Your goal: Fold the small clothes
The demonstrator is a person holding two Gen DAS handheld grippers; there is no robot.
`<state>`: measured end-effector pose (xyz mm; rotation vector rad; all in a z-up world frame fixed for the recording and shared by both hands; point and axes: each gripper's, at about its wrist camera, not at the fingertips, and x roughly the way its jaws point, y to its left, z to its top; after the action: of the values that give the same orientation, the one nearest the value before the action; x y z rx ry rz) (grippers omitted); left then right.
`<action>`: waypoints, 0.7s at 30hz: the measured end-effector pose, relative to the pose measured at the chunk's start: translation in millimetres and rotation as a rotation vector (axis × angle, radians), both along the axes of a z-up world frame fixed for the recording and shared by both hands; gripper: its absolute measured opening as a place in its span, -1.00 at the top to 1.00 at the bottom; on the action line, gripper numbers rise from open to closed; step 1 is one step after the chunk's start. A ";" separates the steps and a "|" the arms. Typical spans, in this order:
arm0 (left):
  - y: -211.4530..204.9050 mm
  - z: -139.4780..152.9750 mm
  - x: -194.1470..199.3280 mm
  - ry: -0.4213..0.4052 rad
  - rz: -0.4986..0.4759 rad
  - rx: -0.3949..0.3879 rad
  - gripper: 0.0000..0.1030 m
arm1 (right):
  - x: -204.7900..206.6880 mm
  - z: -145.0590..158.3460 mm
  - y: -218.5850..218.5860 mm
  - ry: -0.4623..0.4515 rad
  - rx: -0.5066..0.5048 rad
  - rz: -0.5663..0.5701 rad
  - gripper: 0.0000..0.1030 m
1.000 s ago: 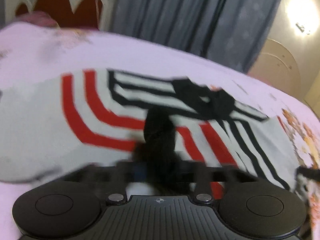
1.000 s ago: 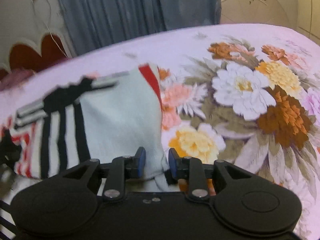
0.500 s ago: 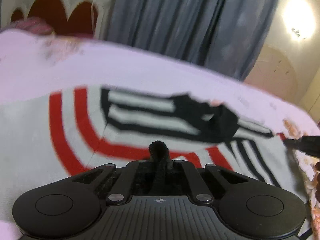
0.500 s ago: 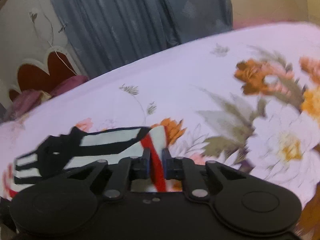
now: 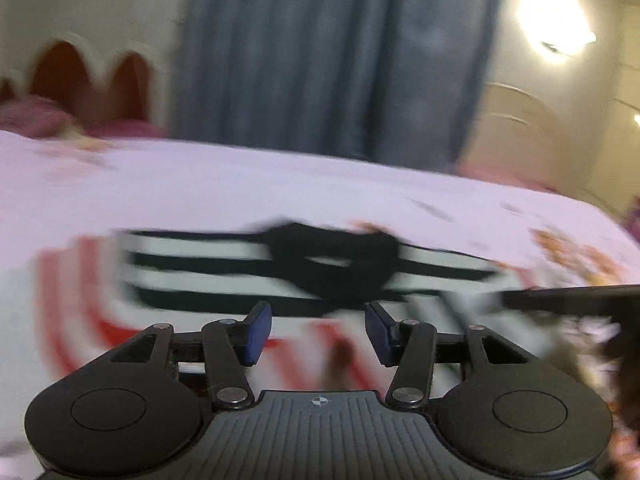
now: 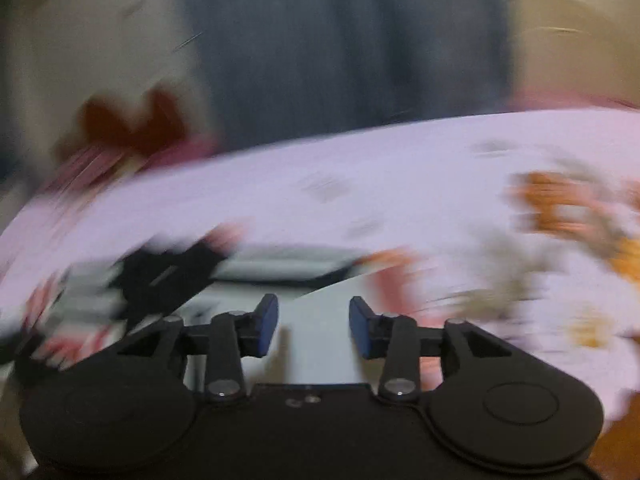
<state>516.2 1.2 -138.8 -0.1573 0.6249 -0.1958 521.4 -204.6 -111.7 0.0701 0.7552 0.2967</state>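
Observation:
A small white garment with red and black stripes [image 5: 208, 276] lies spread on the bed, blurred by motion. My left gripper [image 5: 318, 330] is open and empty, low over its near red-striped part. In the right wrist view the garment [image 6: 320, 320] lies under and ahead of my right gripper [image 6: 313, 326], which is open and empty over a plain white part. The right gripper's dark body also shows at the right edge of the left wrist view [image 5: 572, 296].
The bed has a pale lilac floral sheet [image 6: 440, 184] with orange flowers at the right. A scalloped red headboard [image 5: 84, 80] and pink pillow stand at the back left, grey curtains [image 5: 328, 60] behind, a wall lamp [image 5: 556, 20] at the upper right.
Both grippers were shut on garment edges half a second ago; both have opened and let go. The cloth now lies flat, and both cameras are moving fast.

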 end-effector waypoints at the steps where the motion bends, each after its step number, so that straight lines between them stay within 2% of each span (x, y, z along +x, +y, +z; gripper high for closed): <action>1: -13.3 -3.6 7.8 0.030 -0.030 -0.023 0.02 | 1.4 -4.7 12.3 0.014 -0.006 0.053 0.31; 2: -23.2 -8.8 15.1 0.057 -0.055 -0.022 0.02 | 2.1 -8.4 21.6 0.016 -0.024 0.090 0.32; 4: -28.3 -19.0 22.9 0.088 -0.047 0.038 0.02 | 6.8 -10.4 20.1 0.010 -0.050 0.080 0.33; 6: -12.4 -25.3 20.5 0.079 -0.025 0.082 0.02 | 18.0 -8.9 -9.3 0.009 -0.059 -0.052 0.42; 8: 6.1 -30.3 15.0 0.068 -0.010 0.142 0.02 | 30.3 -9.6 -40.5 0.032 -0.060 -0.150 1.00; 10: 13.8 -32.1 13.9 0.068 0.013 0.204 -0.42 | 35.4 -10.8 -52.7 0.059 -0.017 -0.148 1.00; 11: 17.6 -33.1 14.8 0.074 0.041 0.215 -0.58 | 36.1 -10.4 -47.9 0.057 -0.039 -0.143 1.00; 13: 23.2 -29.9 19.6 0.089 0.068 0.175 -0.58 | 31.4 -8.9 -37.7 0.044 -0.088 -0.147 0.99; 15: 17.6 -15.4 9.0 0.044 0.080 0.168 -0.57 | 19.2 0.5 -28.1 0.032 -0.094 -0.148 0.66; 16: 12.9 -10.5 2.5 0.017 0.071 0.146 -0.57 | 13.6 6.8 -27.3 0.006 -0.099 -0.139 0.42; 17: 9.0 -4.6 -8.0 -0.005 0.063 0.117 -0.57 | 1.7 11.0 -22.2 -0.014 -0.105 -0.128 0.26; 19: -5.4 -2.1 -22.7 -0.018 0.018 0.091 -0.57 | -21.8 13.9 -7.1 -0.012 -0.103 -0.076 0.31; 21: -23.4 -7.2 -36.3 -0.022 -0.050 0.117 -0.57 | -47.6 9.4 11.7 0.004 -0.112 -0.027 0.38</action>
<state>479.9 -22.3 -145.9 -0.0265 0.6170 -0.2079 473.7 -192.9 -102.3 -0.0250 0.7727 0.2283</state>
